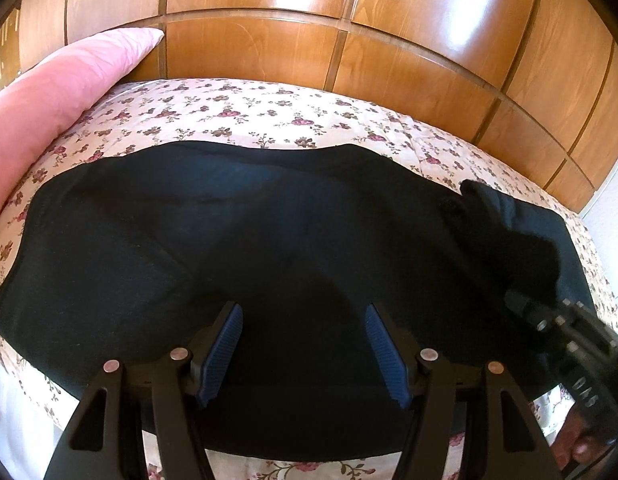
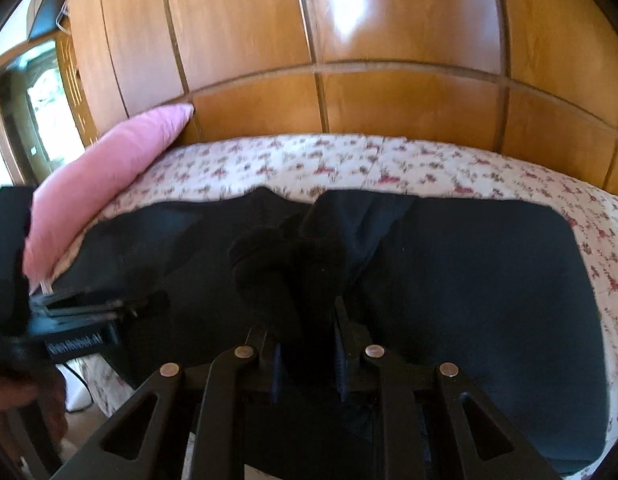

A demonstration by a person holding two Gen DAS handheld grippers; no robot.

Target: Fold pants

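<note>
The black pants (image 1: 237,240) lie spread across the flowered bedspread (image 1: 249,112), with a pink pillow (image 1: 57,96) at its left end and a wooden panelled wardrobe (image 1: 389,40) behind. The left gripper (image 1: 305,316) hovers low over the near part of the cloth with its blue-padded fingers (image 1: 221,356) wide apart and nothing between them. The right gripper (image 2: 307,320) has its fingers drawn nearly together on a raised bunch of the pants, which looks pinched, though dark cloth against black fingers blurs the contact.
</note>
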